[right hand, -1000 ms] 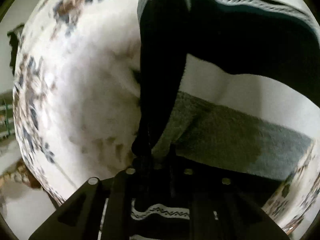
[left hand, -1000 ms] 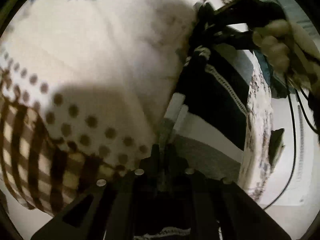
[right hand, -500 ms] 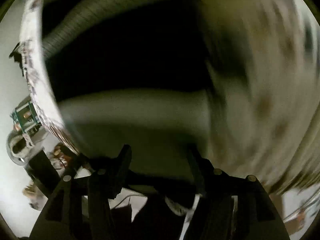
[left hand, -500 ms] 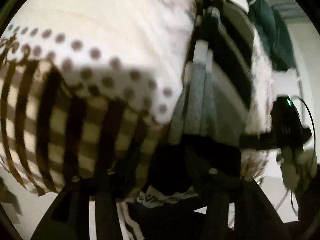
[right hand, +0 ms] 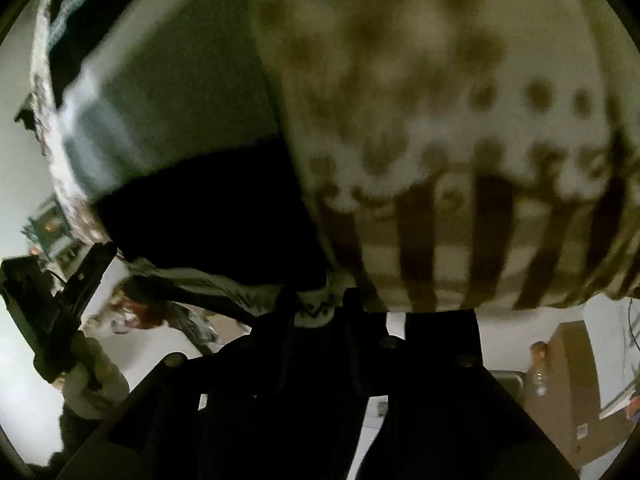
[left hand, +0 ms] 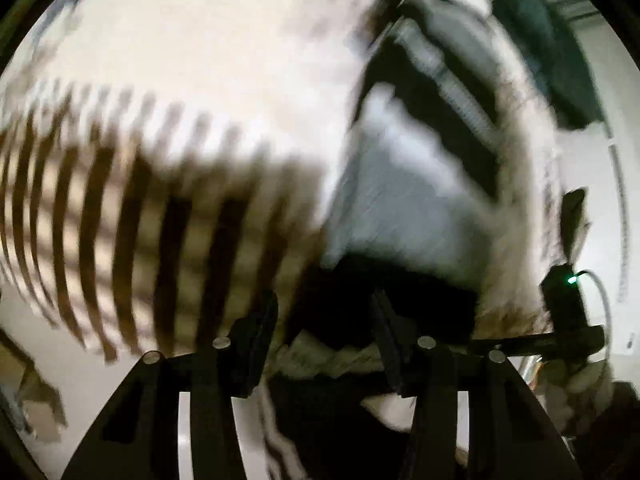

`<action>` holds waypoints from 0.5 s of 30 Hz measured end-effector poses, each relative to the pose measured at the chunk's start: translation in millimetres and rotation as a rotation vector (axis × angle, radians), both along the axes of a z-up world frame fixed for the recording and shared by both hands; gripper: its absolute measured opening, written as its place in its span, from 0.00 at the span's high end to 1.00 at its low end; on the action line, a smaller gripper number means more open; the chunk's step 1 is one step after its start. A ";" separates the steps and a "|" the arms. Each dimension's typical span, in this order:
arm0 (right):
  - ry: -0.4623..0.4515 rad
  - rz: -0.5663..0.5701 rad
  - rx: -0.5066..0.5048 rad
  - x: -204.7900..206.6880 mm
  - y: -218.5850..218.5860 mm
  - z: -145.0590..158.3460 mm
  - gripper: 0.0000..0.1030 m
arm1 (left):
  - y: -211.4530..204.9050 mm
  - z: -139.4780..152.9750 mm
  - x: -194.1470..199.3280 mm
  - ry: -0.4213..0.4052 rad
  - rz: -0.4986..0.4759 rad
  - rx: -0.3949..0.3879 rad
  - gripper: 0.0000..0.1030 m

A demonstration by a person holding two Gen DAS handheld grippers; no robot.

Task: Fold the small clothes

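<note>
A folded garment with black, white and grey bands [left hand: 400,200] lies on a cloth with brown dots and stripes [left hand: 120,220]. My left gripper [left hand: 322,344] hovers over the garment's near black edge, its jaws apart and pressing on nothing. In the right wrist view the same garment [right hand: 180,120] lies left of the dotted cloth [right hand: 440,120]. My right gripper [right hand: 318,312] is at its near edge, jaws closing, with the white zigzag hem [right hand: 316,314] pinched between the fingers. Each wrist view shows the other gripper in a hand: the right one [left hand: 568,308], the left one [right hand: 60,292].
A floral cloth edge [left hand: 516,240] borders the garment on its outer side. Something dark green [left hand: 560,60] lies at the far end. A cardboard box [right hand: 560,360] stands on the pale floor beyond the table's near edge.
My left gripper opened, let go of the garment and lifted a little. My right gripper let go of the black fold, swung across to the garment's near edge and closed in on the hem.
</note>
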State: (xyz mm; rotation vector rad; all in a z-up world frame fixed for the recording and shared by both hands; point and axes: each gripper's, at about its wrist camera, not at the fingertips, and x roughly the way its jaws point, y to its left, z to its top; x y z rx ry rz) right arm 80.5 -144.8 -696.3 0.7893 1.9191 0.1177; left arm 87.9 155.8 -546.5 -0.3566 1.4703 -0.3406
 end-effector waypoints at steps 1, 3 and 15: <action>-0.036 -0.024 0.009 12.4 -13.8 9.9 0.53 | -1.5 7.4 10.1 -0.023 0.000 -0.013 0.52; -0.106 -0.065 0.028 44.1 -36.0 26.4 0.47 | -7.7 20.2 40.1 -0.072 0.001 -0.045 0.35; -0.511 -0.198 -0.084 285.4 -104.6 79.5 0.33 | -71.8 12.7 295.2 -0.296 0.047 -0.128 0.35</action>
